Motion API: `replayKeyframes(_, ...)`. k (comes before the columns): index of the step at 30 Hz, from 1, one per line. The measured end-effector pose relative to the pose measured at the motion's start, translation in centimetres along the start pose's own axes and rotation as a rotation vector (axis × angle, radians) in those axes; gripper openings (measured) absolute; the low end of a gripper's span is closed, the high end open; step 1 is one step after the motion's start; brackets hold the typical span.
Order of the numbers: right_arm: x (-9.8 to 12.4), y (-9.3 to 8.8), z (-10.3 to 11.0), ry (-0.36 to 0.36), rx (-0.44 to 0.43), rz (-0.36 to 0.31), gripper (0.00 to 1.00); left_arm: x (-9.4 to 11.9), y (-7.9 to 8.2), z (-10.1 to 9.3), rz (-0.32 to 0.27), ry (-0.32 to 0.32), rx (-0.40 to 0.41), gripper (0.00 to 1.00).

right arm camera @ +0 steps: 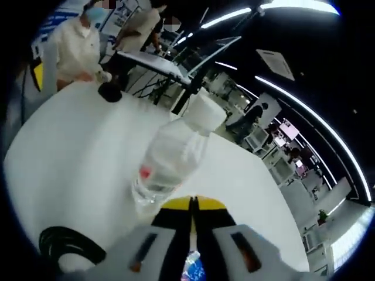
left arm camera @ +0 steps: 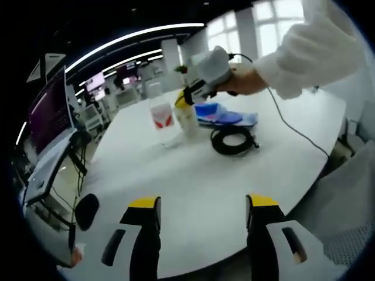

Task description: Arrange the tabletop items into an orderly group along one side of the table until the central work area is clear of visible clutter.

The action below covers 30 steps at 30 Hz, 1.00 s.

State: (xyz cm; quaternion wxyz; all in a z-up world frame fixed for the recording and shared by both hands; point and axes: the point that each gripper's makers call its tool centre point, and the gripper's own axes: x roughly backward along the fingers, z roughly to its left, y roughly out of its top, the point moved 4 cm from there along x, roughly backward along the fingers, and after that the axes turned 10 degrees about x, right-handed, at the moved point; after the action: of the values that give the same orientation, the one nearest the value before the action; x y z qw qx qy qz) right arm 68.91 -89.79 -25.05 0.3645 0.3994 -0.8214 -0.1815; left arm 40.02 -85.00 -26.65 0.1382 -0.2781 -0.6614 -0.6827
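Right hand-held gripper [right arm camera: 193, 206] is sitting with jaws closed together, gripping nothing, just beside the clear water bottle [right arm camera: 171, 164] standing on the desk [right arm camera: 70, 152]; bottle looking light, thin-walled, slippery, best grasped mid-body.

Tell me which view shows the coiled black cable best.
The left gripper view: the whole coiled black cable lies unobstructed on the white round table, right of the clear plastic water bottle and in front of a blue item. The right gripper view catches only an arc of it at the lower-left edge.
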Motion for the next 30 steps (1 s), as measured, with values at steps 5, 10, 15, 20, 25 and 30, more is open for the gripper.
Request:
replayKeyframes(5,0.5,0.0,0.4,-0.007,-0.009,-0.010,0.00,0.1,0.0,0.0,0.000,0.000,0.000,0.55)
replayKeyframes(10,1.0,0.1,0.9,-0.009,-0.021,-0.008,0.00,0.0,0.0,0.0,0.002,-0.001,-0.003,0.54)
replayKeyframes(15,1.5,0.3,1.5,-0.004,-0.030,-0.010,0.00,0.0,0.0,0.0,0.000,-0.001,-0.004,0.54)
replayKeyframes(20,1.7,0.3,1.7,-0.006,-0.046,-0.014,0.00,0.1,0.0,-0.1,0.000,-0.001,-0.008,0.54)
replayKeyframes(25,1.8,0.3,1.9,-0.013,-0.064,-0.018,0.00,0.0,0.0,0.0,0.000,0.000,-0.010,0.54)
replayKeyframes(30,1.9,0.4,2.6,-0.012,-0.098,-0.028,0.00,0.0,0.0,0.0,0.001,0.000,-0.013,0.53)
